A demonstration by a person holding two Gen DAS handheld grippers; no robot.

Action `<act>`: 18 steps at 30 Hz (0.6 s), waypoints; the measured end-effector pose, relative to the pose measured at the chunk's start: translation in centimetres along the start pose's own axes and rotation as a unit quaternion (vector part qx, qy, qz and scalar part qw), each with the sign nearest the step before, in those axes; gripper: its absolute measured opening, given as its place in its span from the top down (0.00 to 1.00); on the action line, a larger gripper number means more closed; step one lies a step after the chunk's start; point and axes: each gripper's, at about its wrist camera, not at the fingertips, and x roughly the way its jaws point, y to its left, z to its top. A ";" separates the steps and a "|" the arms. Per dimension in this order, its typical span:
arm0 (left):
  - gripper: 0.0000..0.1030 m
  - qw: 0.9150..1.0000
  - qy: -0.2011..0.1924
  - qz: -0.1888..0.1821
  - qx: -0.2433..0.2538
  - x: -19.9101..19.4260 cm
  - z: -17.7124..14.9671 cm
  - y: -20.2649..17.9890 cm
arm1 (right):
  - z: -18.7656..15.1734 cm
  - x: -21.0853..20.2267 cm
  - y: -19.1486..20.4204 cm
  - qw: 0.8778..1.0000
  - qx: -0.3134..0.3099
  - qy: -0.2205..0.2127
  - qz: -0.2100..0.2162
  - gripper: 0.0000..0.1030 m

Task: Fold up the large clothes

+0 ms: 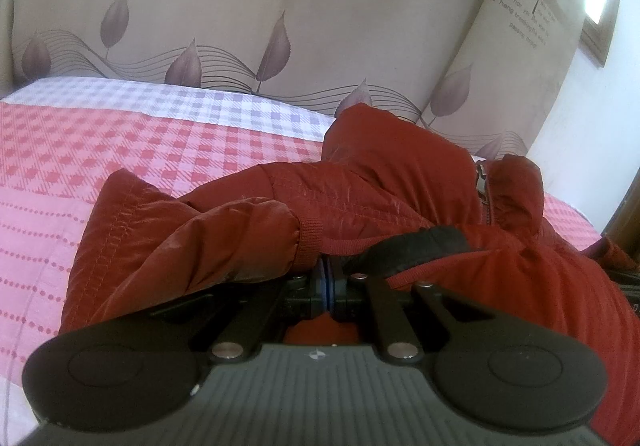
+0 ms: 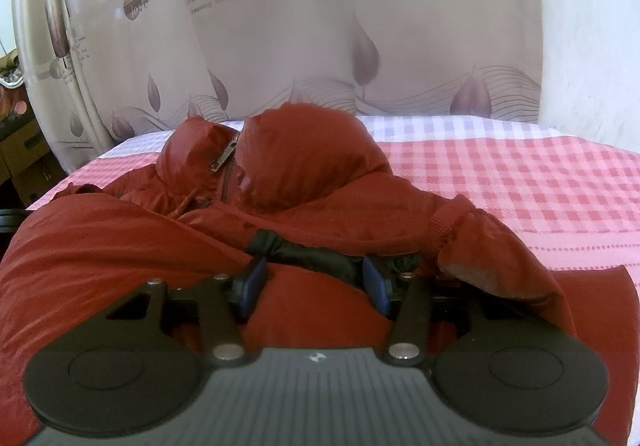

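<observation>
A puffy red jacket [image 1: 400, 182] lies bunched on the bed, zipper [image 1: 482, 182] up and a ribbed cuff [image 1: 310, 242] near my fingers. My left gripper [image 1: 329, 286] is shut, its blue pads pressed together on the jacket's edge beside a strip of black lining [image 1: 416, 246]. In the right wrist view the same jacket [image 2: 300, 166] fills the foreground. My right gripper [image 2: 316, 286] stands half-wide, with its pads [image 2: 256, 282] pressed against a thick fold of red fabric and black lining [image 2: 304, 252]. A sleeve cuff [image 2: 444, 226] drapes over its right finger.
The bed carries a pink and red checked sheet [image 1: 120, 166], seen to the right as the sheet [image 2: 520, 186]. Behind stands a beige leaf-printed backdrop [image 1: 240, 6]. A white wall [image 1: 592, 126] is at the right; brown furniture [image 2: 20, 150] sits past the bed's left edge.
</observation>
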 end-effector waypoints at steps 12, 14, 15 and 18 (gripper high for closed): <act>0.87 0.999 -0.004 0.019 0.026 -0.1 -0.1 -0.7 | 0.0 -0.1 0.0 1.000 -0.001 -0.001 -0.001 0.51; 0.87 0.999 -0.004 0.019 0.027 -0.2 -0.1 -0.7 | 0.0 -0.1 0.1 1.000 -0.002 -0.002 -0.002 0.51; 0.87 0.999 -0.004 0.020 0.028 -0.2 -0.1 -0.7 | 0.0 -0.1 0.1 1.000 -0.004 -0.002 -0.004 0.50; 0.87 0.999 -0.005 0.024 0.033 -0.2 -0.1 -0.8 | 0.0 -0.2 0.4 1.000 -0.009 -0.004 -0.011 0.50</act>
